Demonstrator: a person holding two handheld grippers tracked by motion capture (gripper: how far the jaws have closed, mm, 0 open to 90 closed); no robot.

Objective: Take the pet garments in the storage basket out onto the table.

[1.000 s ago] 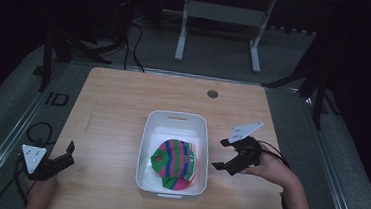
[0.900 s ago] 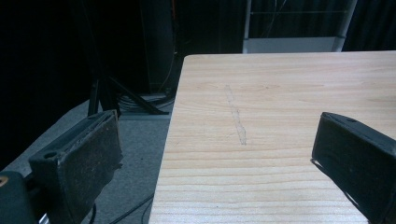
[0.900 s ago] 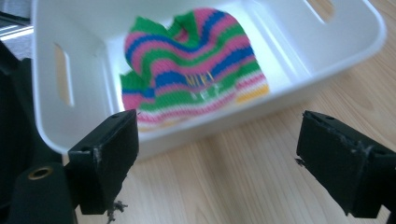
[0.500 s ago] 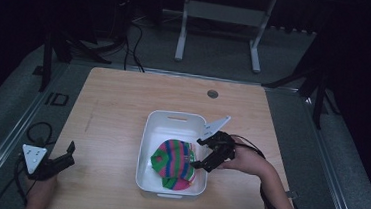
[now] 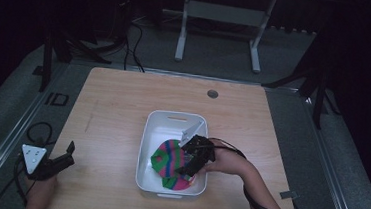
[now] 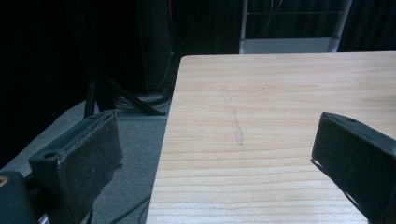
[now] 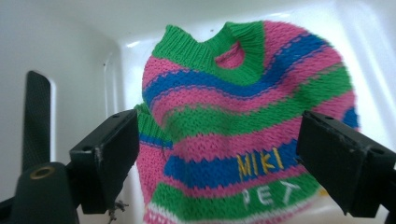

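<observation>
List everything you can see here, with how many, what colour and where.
Knitted pet sweater: one, pink, green and blue stripes, lying in the tub.
Tub: one, white, near middle of the table.
Table: one, light wood.
Grommet: one, grey, far edge of the table.
Metal stand: one, grey, on the floor beyond the table.
Left gripper: black, open, at the table's near left corner.
Right gripper: black, open, over the sweater.
</observation>
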